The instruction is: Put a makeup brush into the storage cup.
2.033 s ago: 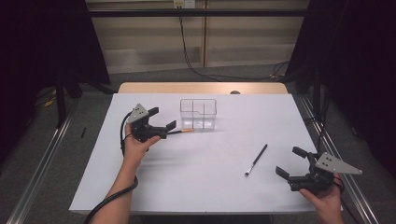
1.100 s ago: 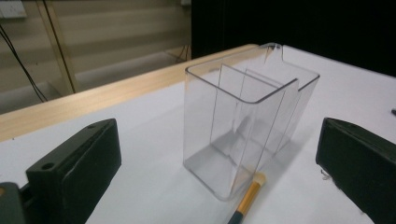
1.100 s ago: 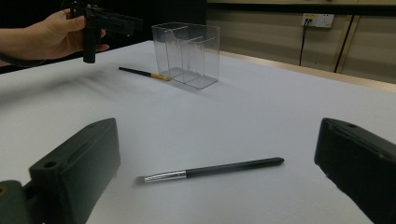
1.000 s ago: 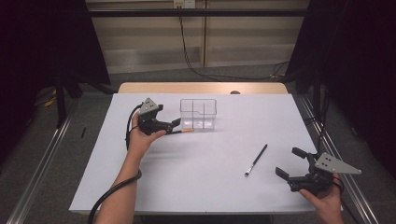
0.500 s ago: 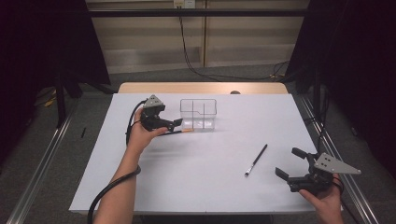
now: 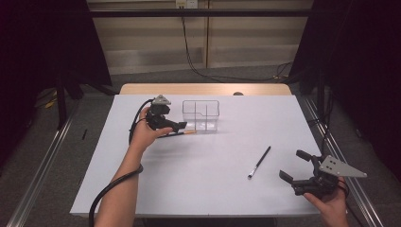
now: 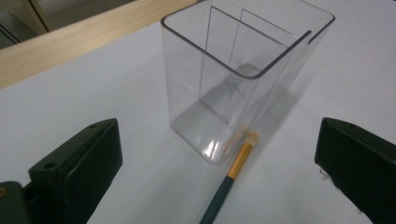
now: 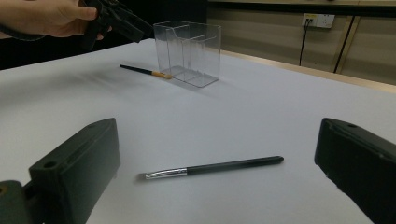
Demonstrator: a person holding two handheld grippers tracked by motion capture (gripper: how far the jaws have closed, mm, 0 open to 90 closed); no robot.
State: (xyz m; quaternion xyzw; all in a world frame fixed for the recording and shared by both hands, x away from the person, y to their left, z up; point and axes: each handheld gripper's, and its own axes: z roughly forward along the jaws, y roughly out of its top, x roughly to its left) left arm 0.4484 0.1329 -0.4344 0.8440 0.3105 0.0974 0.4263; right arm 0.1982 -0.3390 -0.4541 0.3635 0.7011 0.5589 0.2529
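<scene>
Inside, the clear divided box point(image 7: 243, 70) holds nothing; both tongs, left point(image 6: 177, 126) and right point(image 6: 295, 165), gape apart.

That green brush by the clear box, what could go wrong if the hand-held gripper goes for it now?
The green brush lies with its tip against the clear organizer, so the open left hand-held gripper might bump and slide that light box. Lying flat on the white table, the thin handle could also roll away from the closing jaws.
</scene>
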